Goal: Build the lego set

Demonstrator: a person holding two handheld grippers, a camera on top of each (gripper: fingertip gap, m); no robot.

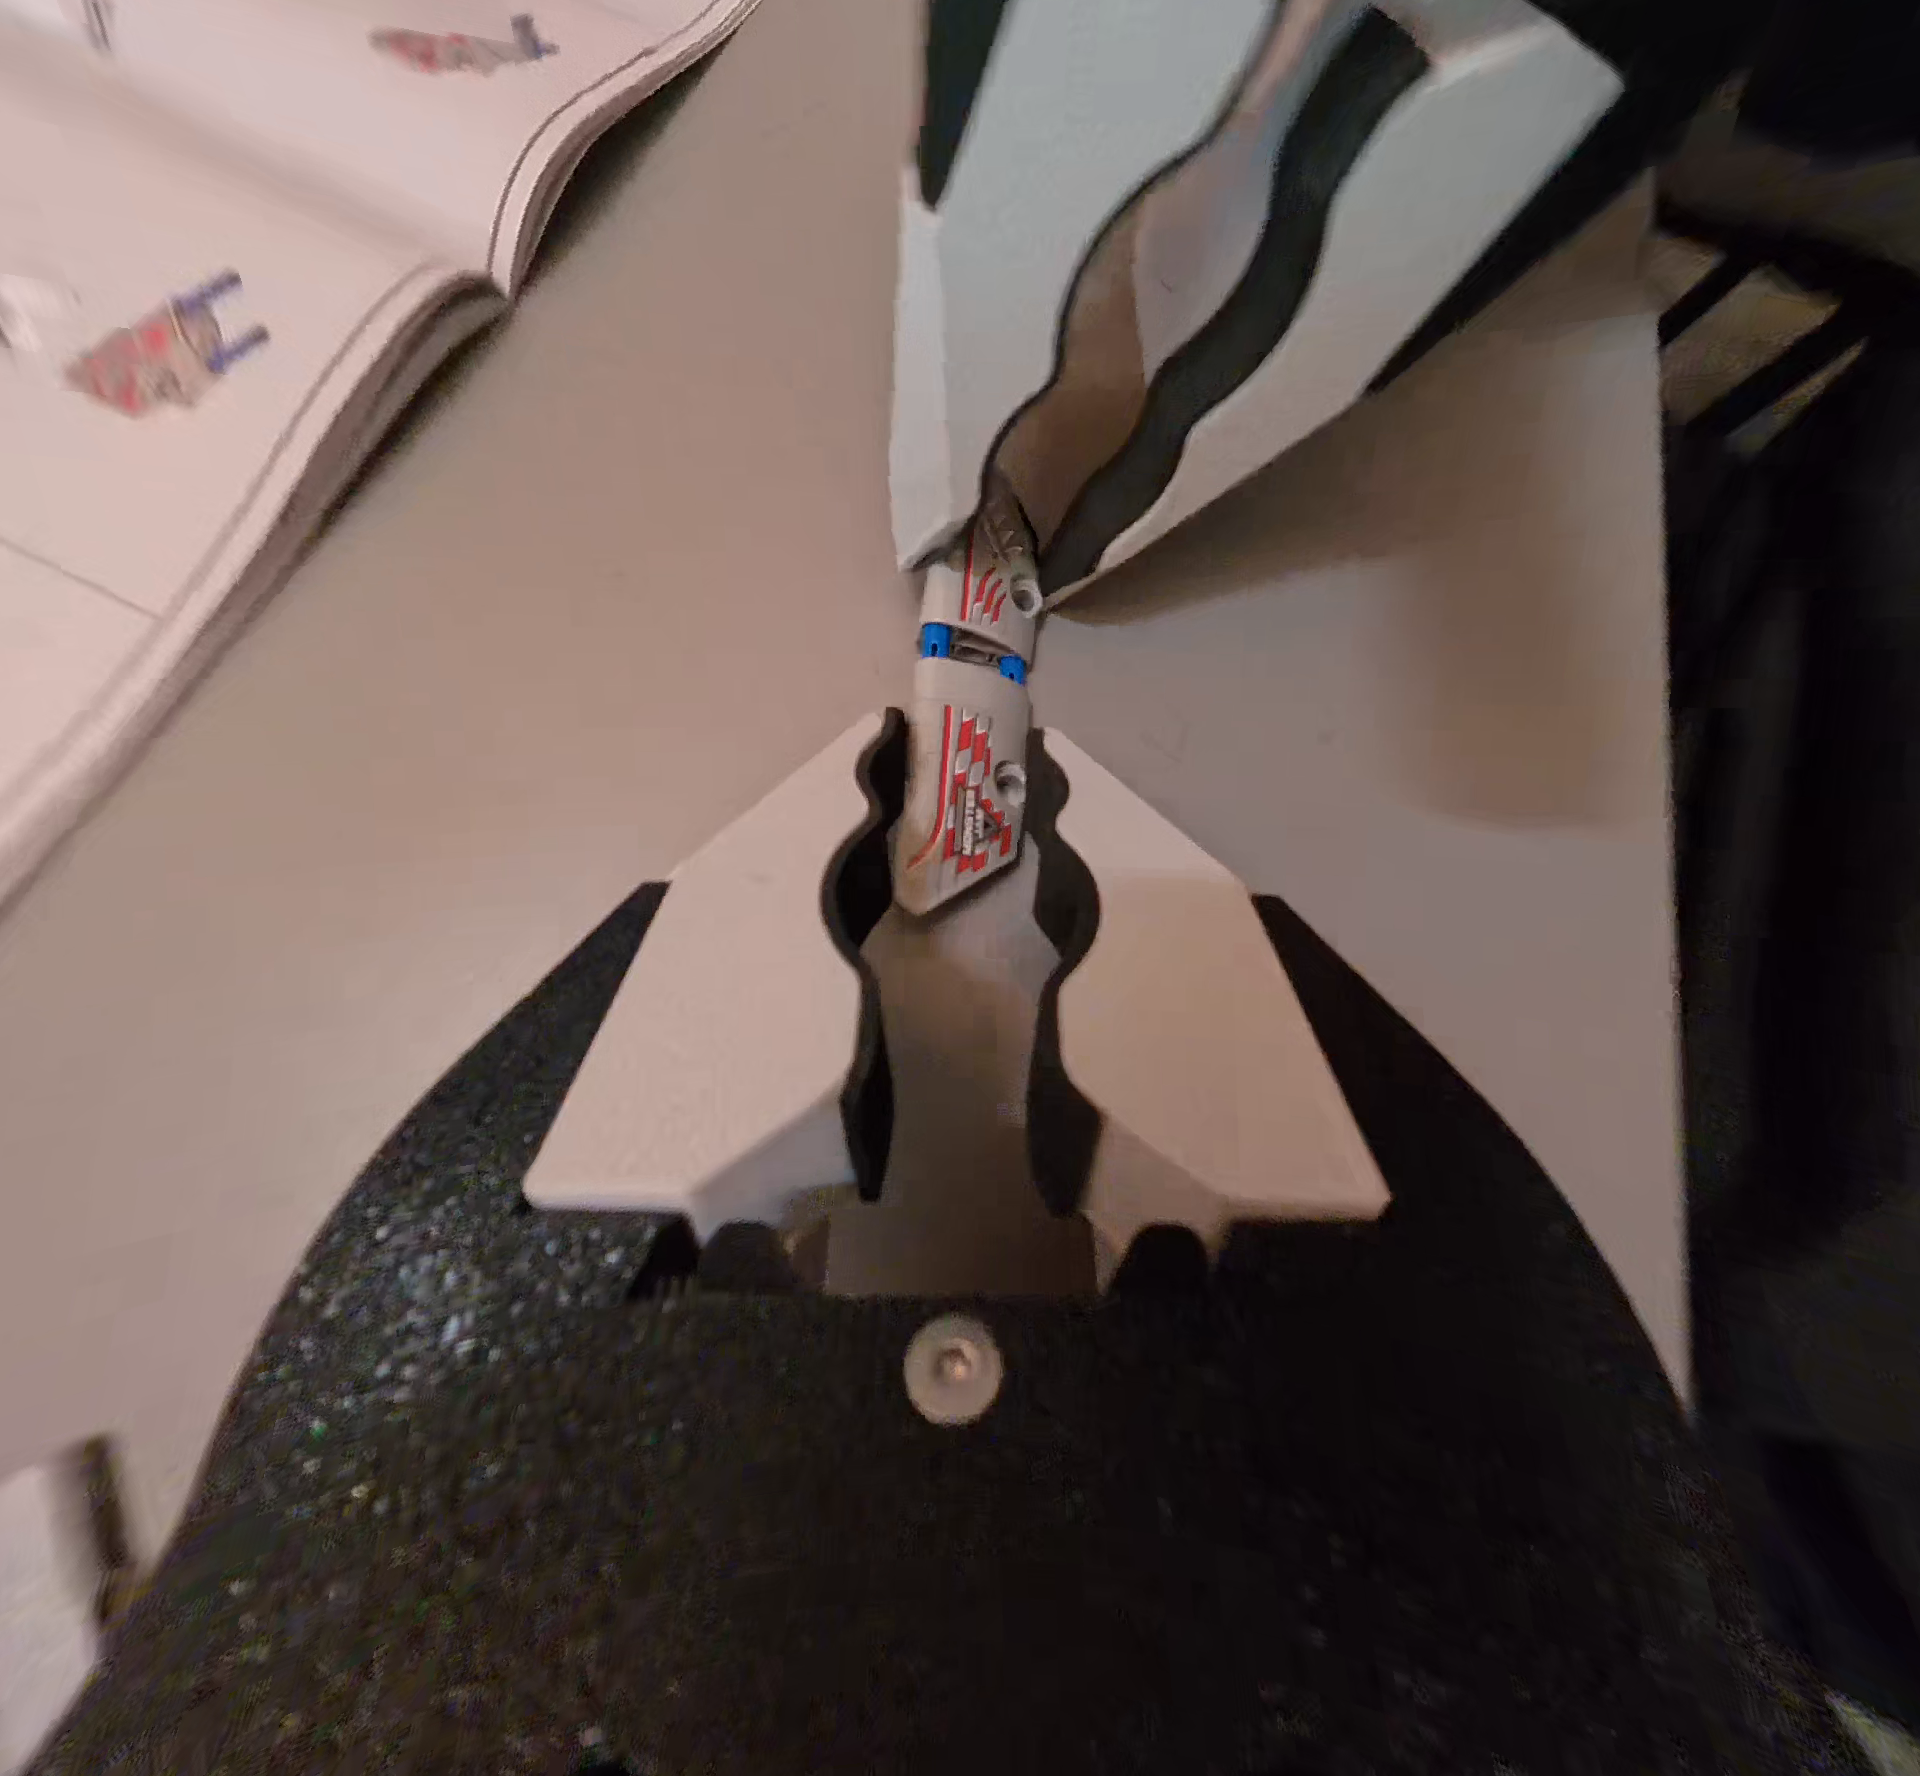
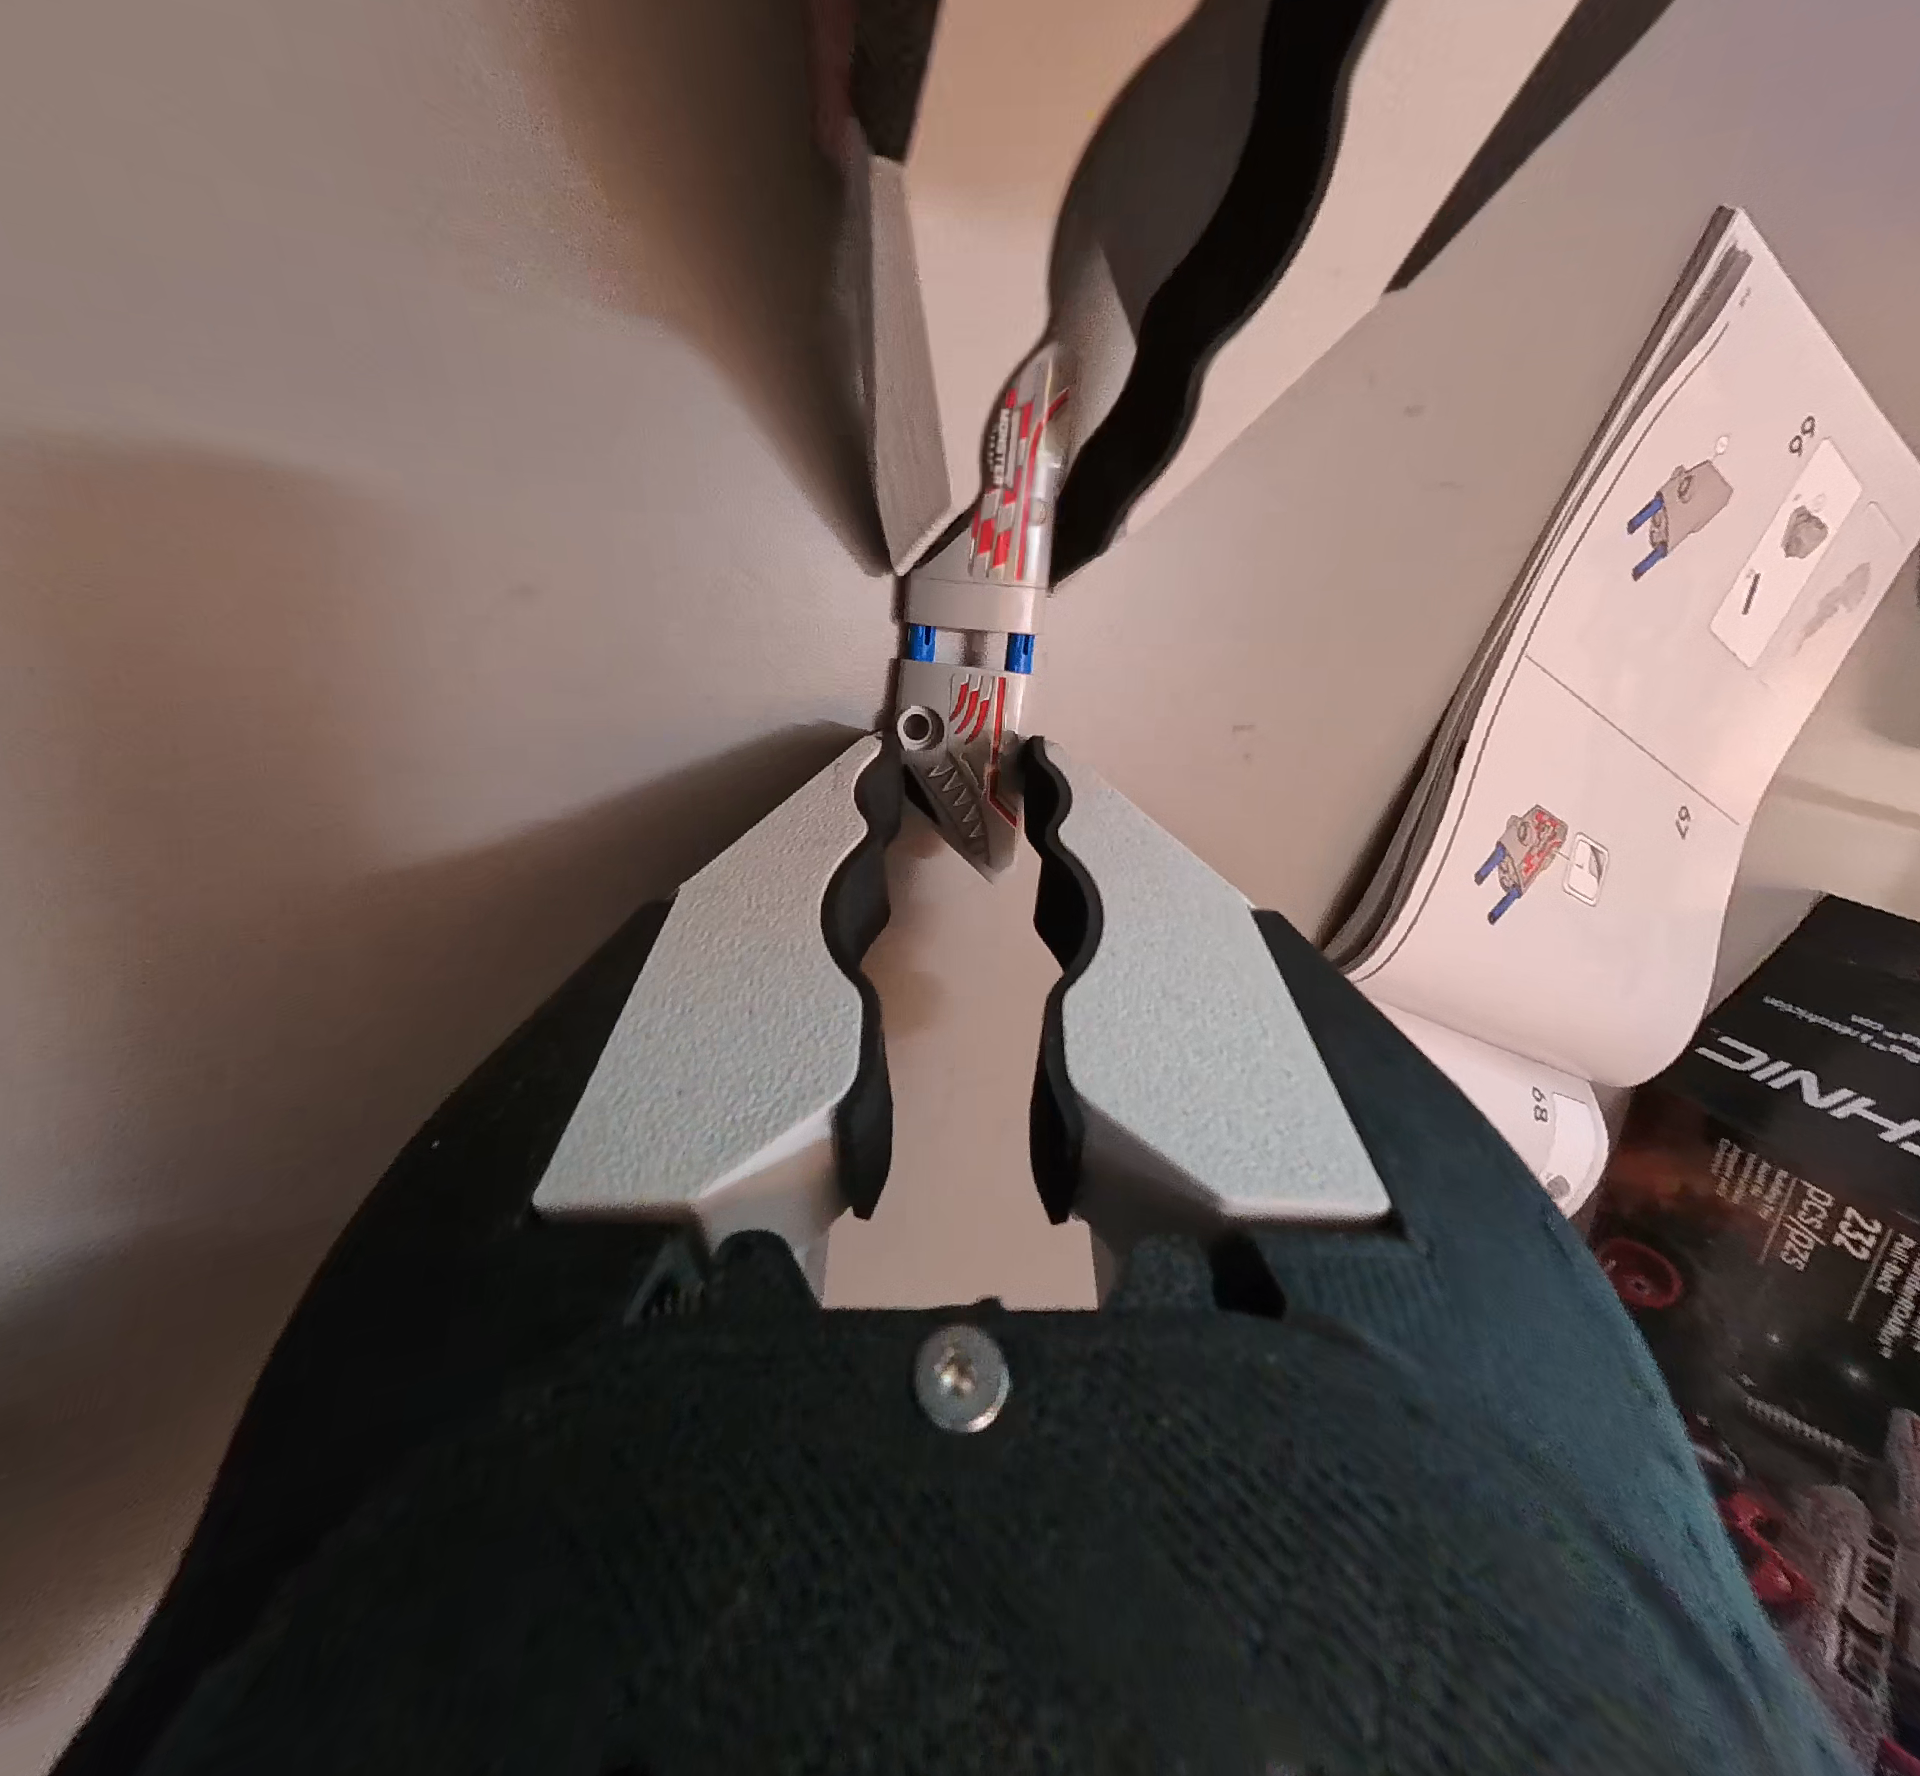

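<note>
Two grey panels, each with red printed stripes, sit end to end above the bench (image 1: 623, 791), joined by two blue pins (image 1: 935, 640) that bridge a narrow gap between them.

The left gripper (image 1: 961, 791) has its jaws clenched on the near panel (image 1: 966, 791), the one with the red checker print. The wavy black pads (image 1: 868, 843) press its two sides, and its pointed tip reaches back between the jaws. In the right wrist view the same gripper (image 2: 982, 542) comes in from the top, with that panel (image 2: 1013, 490) pinched at its tips.

The right gripper (image 2: 951, 781) grasps the far panel (image 2: 961, 770), which carries a row of printed teeth and a small round hole near the jaw tips. Its pads (image 2: 873, 822) close on the panel's pointed end. In the left wrist view this gripper (image 1: 992, 552) enters from the upper right, and its panel (image 1: 987, 588) sticks out just past the tips towards the left jaws.

The two sets of jaws face each other tip to tip, close but apart, with the pins (image 2: 971, 677) and the panels' blunt ends between them.

An open booklet (image 1: 260, 220) lies on the bench well to the left of the left jaws; in the right wrist view it (image 2: 1662, 687) sits to the right of the right jaws, its pages showing build drawings. A dark box (image 2: 1787, 1207) lies beside the booklet, at the right edge of that view.
</note>
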